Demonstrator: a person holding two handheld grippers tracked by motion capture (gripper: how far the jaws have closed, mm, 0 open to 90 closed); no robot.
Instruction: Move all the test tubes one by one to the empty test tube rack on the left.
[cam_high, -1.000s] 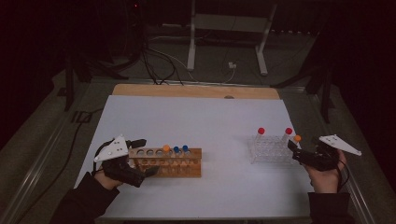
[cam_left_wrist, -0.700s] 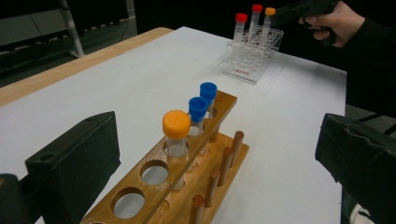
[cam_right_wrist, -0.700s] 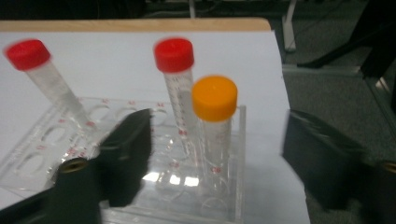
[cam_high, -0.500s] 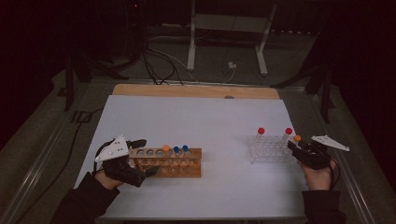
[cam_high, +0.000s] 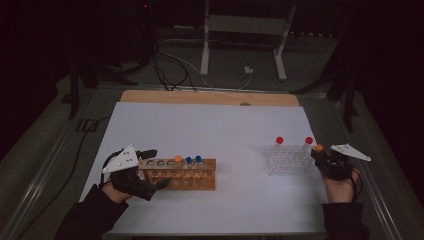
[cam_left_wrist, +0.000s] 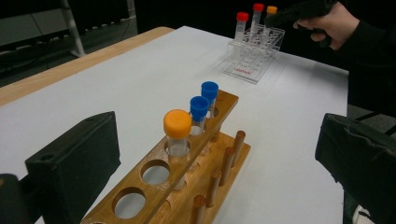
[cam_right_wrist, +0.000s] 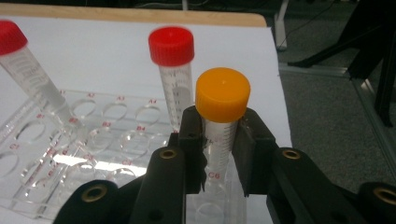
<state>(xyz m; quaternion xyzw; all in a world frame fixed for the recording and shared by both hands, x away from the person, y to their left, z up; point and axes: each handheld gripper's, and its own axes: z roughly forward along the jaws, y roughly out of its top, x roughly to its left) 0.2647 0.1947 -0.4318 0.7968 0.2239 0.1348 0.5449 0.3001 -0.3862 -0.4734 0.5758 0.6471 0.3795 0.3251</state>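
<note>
A lab setup: capped sample tubes (cam_right_wrist: 222, 116) in a clear rack (cam_high: 290, 161) and wooden rack (cam_left_wrist: 187, 182) on a white tabletop (cam_high: 225, 130), cables behind.

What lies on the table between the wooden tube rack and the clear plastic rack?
Nothing: in the high view, the white tabletop is bare between the wooden tube rack and the clear plastic rack.

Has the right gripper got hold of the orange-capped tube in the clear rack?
Touching. In the right gripper view, the right gripper has just closed; both jaws press the orange-capped tube below its cap.
</note>
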